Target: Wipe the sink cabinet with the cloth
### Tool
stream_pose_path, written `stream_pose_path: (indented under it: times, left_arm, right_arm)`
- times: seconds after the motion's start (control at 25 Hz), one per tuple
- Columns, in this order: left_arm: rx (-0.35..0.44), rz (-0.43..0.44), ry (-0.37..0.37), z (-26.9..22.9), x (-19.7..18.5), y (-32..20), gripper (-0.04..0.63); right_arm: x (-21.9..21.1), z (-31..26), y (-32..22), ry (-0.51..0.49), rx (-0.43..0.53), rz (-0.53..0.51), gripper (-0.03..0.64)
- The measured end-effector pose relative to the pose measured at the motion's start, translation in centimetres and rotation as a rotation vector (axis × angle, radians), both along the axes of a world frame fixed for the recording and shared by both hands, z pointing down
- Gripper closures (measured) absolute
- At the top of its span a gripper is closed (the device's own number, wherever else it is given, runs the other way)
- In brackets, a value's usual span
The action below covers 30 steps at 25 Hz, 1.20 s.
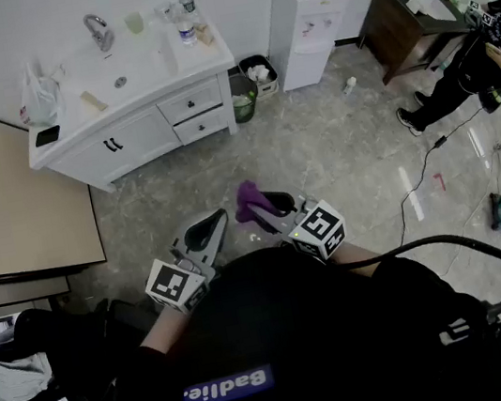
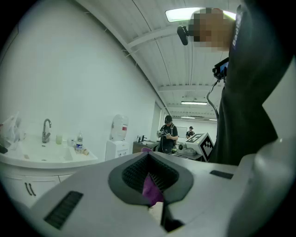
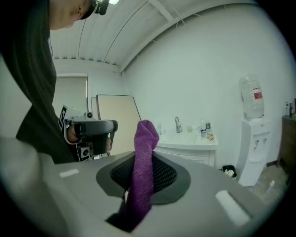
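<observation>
Right gripper view — cloth [image 3: 145, 139] pinched between right tongs [image 3: 140, 187].

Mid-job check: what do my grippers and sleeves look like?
Both the left gripper and right gripper are grey shells with black ribbed pads in the jaws, each carrying a white cube with black square markers. The person wears a black top.

a white water dispenser [image 1: 307, 28] stands against the plain white wall [image 1: 30, 22] on a grey marbled floor [image 1: 341, 170]. right of it, a dark wooden table [image 1: 407, 26]; just left, a small bin [image 1: 265, 83]; far left, a beige panel [image 1: 12, 197].
</observation>
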State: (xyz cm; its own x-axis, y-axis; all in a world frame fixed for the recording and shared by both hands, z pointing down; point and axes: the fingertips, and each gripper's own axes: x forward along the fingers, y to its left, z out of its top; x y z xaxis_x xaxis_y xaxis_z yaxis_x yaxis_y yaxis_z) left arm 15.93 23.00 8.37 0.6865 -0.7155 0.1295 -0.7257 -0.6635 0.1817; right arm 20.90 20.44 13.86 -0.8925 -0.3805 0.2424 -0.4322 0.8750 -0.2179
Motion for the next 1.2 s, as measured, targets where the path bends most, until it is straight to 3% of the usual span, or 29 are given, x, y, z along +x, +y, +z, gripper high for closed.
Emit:
stream_pose_path:
  times: [0.4,0.68,0.88,1.2]
  left_arm:
    - [0.021,-0.011,0.007,-0.2,1.7,-0.6,0.604]
    - [0.024,-0.069,-0.006,-0.8,3.5,-2.4,0.604]
    - [0.026,-0.109,-0.029,-0.6,4.7,-3.7,0.604]
    - [0.026,-0.181,-0.023,0.1,0.3,-6.2,0.604]
  right_arm:
    - [1.5,0.0,-1.0,-0.007,0.003,-0.016,0.545]
    - [3.1,-0.1,-2.5,-0.007,0.010,-0.062,0.545]
    - [4.2,0.0,-4.7,0.014,0.067,-0.081,0.545]
    - [1.1,1.7,-8.2,0.078,0.084,-0.102,0.545]
